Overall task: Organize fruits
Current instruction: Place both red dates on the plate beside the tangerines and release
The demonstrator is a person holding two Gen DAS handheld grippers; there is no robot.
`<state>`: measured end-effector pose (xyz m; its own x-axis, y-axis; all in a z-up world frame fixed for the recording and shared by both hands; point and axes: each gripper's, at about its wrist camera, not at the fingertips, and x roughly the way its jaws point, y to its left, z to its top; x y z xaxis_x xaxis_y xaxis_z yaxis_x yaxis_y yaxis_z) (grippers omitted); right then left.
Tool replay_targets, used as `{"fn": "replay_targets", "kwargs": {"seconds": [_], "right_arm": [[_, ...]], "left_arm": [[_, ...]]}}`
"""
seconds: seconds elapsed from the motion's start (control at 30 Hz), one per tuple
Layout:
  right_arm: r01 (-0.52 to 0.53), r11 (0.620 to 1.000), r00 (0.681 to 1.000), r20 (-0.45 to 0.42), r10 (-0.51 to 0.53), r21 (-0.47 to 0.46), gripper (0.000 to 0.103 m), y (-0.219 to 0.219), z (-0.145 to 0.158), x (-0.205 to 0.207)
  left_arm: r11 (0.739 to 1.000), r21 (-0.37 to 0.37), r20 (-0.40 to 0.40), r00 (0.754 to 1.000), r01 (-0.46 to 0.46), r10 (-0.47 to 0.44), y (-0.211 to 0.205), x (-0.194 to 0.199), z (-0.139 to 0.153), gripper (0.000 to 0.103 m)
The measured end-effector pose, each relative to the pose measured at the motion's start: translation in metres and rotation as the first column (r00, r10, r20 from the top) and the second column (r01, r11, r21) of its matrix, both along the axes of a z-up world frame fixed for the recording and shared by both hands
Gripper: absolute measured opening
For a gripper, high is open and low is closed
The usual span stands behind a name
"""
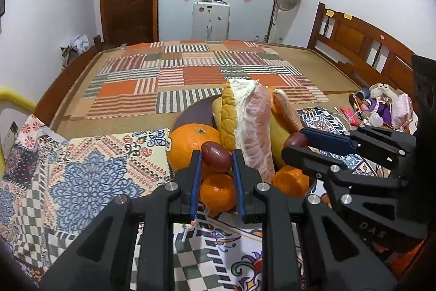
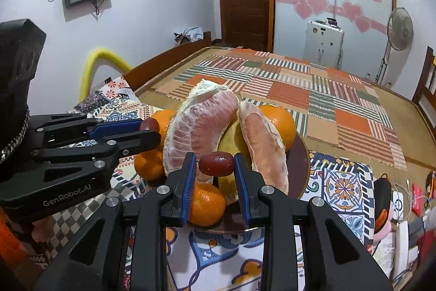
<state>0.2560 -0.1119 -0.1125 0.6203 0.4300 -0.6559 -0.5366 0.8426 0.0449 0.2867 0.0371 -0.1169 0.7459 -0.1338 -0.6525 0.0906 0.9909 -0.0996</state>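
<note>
Fruits piled on a dark brown plate (image 2: 303, 154), and both grippers are right over the pile, each with a small dark red fruit pinched between its blue pads. Left gripper (image 1: 217, 158) first: its red fruit (image 1: 216, 156) sits at the fingertips, clamped from both sides, hanging just above a small orange (image 1: 217, 192) and right beside the big orange (image 1: 190, 145) at the plate's near-left edge. Right gripper (image 2: 215, 163) now: its own red fruit (image 2: 216, 163) lies crosswise between the fingertips, pads pressing on either end, with another small orange (image 2: 207, 205) directly below it. Behind both, two peeled pomelo segments (image 2: 200, 124) stand up tall in the heap, pink flesh showing, and a yellow fruit (image 2: 229, 146) is tucked between them. From the left wrist view, the right gripper reaches in from the side, close to the pomelo. The plate rests on a patterned cloth (image 1: 90, 179) laid over the near end of a bed (image 1: 351, 42), a striped patchwork blanket (image 1: 190, 75) spread beyond. Writing: "GenRobot.AI" reads clearly on the left gripper's body in the right wrist view, and the letters "DAS" show on the right gripper's housing in the left wrist view. A small label on the big orange is too small to read.
</note>
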Motion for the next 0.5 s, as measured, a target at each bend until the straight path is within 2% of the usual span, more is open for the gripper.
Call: {"fn": "replay_targets", "kwargs": {"seconds": [0.23, 0.43, 0.5], "right_arm": [[-0.013, 1.0, 1.0, -0.01, 0.013, -0.02, 0.026, 0.0019, -0.0087, 0.0014], [-0.015, 0.999, 1.0, 0.001, 0.015, -0.032, 0.035, 0.007, -0.007, -0.0009], [-0.012, 0.999, 1.0, 0.003, 0.012, -0.03, 0.035, 0.006, -0.0061, -0.0013]], "left_arm": [[1.0, -0.008, 0.001, 1.0, -0.001, 0.001, 0.0015, 0.0028, -0.0024, 0.023], [1.0, -0.022, -0.004, 1.0, -0.003, 0.003, 0.0058, 0.0037, -0.0032, 0.036], [1.0, -0.02, -0.002, 1.0, -0.005, 0.005, 0.0057, 0.0032, -0.0032, 0.036]]}}
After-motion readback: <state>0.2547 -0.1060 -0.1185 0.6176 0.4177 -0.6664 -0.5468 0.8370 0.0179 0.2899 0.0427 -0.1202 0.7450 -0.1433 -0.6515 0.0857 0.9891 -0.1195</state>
